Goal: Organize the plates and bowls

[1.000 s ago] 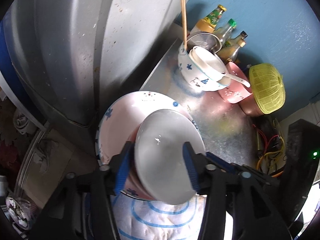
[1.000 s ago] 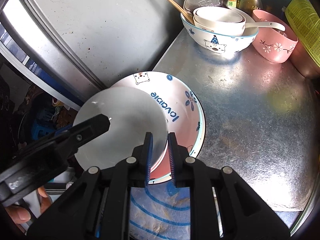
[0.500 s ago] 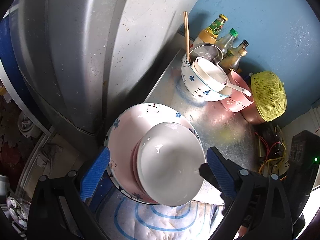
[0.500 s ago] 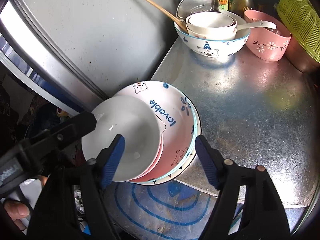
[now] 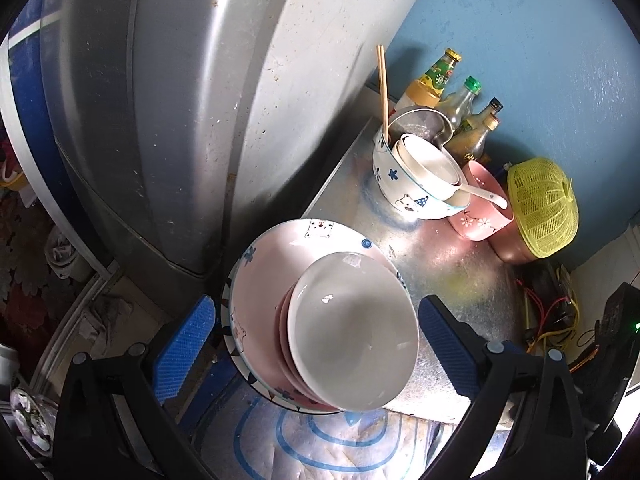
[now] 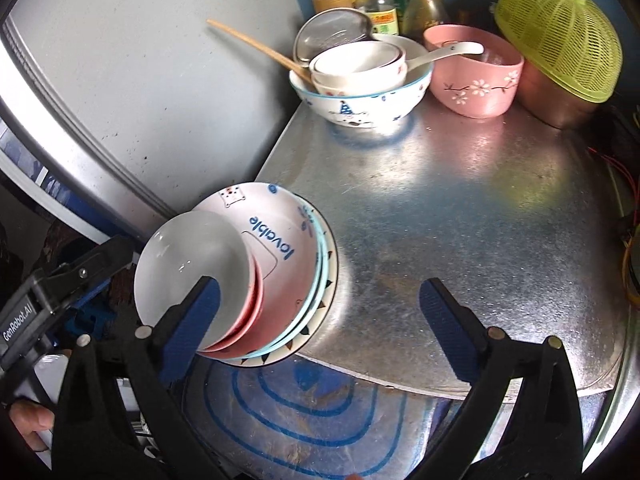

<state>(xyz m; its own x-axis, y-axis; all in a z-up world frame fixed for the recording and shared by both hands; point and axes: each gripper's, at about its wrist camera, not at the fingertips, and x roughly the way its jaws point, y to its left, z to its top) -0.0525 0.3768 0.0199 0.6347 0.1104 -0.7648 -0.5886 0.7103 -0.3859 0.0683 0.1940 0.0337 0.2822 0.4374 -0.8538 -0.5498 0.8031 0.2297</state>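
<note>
Left wrist view showed the left gripper point(image 5: 312, 346) and right gripper point(image 6: 320, 320) both spread, holding nothing; the plate stack point(image 5: 320, 320) overhung the counter point(image 6: 460, 220) edge, so pushing it inward seemed wise.

Black tongs point(image 5: 316, 344), ribbed blue pads point(image 5: 182, 350), silver screws.

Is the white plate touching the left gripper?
Apart. In the left wrist view the open left gripper has clear gaps between both blue pads and the white plate.
</note>
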